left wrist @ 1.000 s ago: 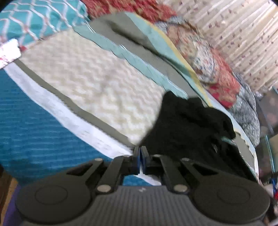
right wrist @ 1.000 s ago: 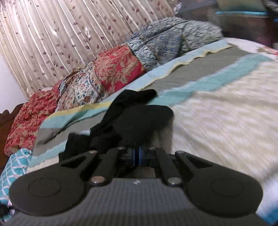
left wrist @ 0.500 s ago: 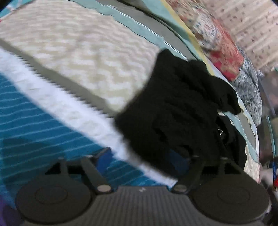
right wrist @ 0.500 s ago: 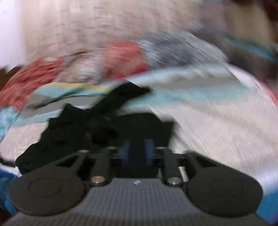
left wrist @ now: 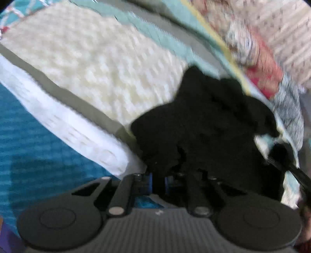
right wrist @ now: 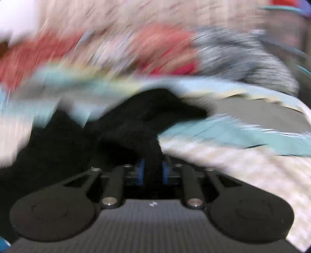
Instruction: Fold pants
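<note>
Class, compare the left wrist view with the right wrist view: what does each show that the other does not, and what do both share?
Only the left wrist view shows the dark teal blanket area and white stripe. Only the right wrist view, badly blurred, shows the white wall patch. Both show the black pants crumpled on the bedspread, with fabric between each hand-held gripper's blue pads: left, right.

The crumpled black pants (left wrist: 206,124) fill the bed's (left wrist: 87,64) middle. Bare cream bedspread lies open on their left. A row of patterned pillows (left wrist: 258,56) blocks the far edge.
</note>
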`<state>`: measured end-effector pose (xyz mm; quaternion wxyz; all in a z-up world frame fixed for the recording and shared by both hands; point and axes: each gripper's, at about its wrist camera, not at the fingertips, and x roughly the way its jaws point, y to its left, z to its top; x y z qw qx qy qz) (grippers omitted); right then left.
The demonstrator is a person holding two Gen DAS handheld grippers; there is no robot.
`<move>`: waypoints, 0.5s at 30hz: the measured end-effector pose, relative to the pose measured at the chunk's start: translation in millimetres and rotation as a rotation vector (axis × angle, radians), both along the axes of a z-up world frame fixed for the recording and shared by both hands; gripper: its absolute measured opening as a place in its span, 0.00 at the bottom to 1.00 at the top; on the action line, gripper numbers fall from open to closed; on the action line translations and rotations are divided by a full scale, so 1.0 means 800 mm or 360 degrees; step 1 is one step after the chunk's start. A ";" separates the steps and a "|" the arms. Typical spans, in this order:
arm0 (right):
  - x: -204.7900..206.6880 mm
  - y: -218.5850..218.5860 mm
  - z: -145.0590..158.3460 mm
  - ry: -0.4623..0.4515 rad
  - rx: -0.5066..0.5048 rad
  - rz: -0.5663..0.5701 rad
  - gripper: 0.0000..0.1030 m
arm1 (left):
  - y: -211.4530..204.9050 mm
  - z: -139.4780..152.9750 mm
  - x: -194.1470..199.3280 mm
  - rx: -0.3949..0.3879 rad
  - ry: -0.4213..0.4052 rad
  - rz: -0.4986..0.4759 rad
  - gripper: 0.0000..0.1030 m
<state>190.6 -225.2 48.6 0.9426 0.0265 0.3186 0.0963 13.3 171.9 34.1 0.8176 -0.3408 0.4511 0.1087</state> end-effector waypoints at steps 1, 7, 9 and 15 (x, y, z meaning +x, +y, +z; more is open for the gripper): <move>-0.010 -0.039 0.028 -0.0077 0.0094 -0.0125 0.15 | 0.011 0.009 -0.009 -0.0027 -0.0038 0.0029 0.09; -0.090 -0.214 0.145 -0.0425 0.0213 -0.0637 0.15 | 0.049 0.053 -0.050 -0.0115 -0.0191 0.0131 0.09; -0.112 -0.246 0.157 -0.0429 0.0240 -0.0739 0.15 | 0.057 0.064 -0.053 -0.0108 -0.0232 0.0167 0.09; -0.181 -0.291 0.110 -0.0370 0.0388 -0.0990 0.15 | 0.068 0.066 -0.076 -0.0067 -0.0187 0.0209 0.09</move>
